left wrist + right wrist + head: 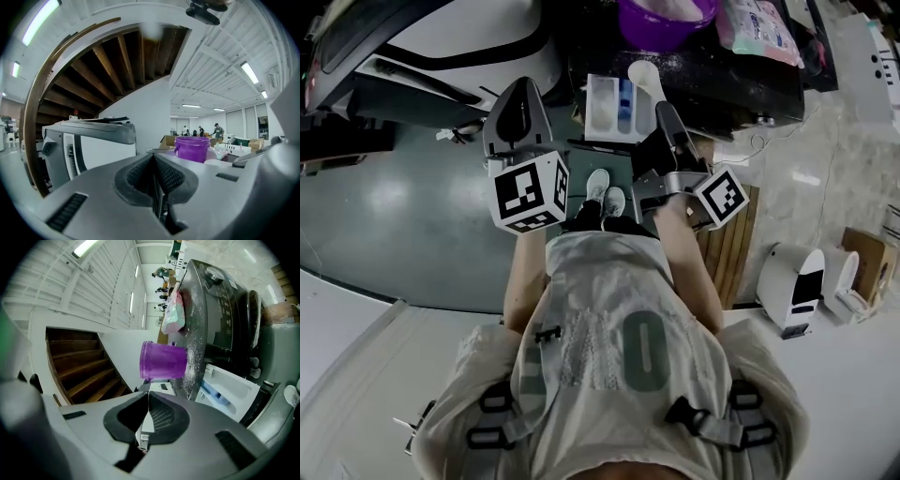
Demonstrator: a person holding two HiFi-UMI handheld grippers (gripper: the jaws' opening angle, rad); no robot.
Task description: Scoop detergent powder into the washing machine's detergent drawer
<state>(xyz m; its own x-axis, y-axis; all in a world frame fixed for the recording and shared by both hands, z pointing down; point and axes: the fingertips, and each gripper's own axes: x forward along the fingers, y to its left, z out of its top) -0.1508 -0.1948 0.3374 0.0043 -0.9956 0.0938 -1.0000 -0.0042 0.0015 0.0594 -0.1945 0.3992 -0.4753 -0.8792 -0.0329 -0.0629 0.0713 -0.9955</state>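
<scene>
The detergent drawer (612,108) stands pulled out of the dark washing machine (741,84), and its compartments show white and blue. My right gripper (662,111) is shut on the handle of a white scoop (643,74), whose bowl hangs over the drawer's right far corner. In the right gripper view the scoop handle (143,429) is pinched between the jaws of the right gripper (148,401), with the purple powder tub (164,361) and the drawer (230,391) beyond. My left gripper (518,98) hovers left of the drawer. Its jaws (154,161) are shut with nothing between them.
The purple tub (666,19) and a pink and teal detergent bag (757,28) sit on the machine's powder-dusted top. A second white machine (89,145) stands to the left, under a wooden stair. White appliances (792,286) and a wooden pallet (731,244) lie on the floor at right.
</scene>
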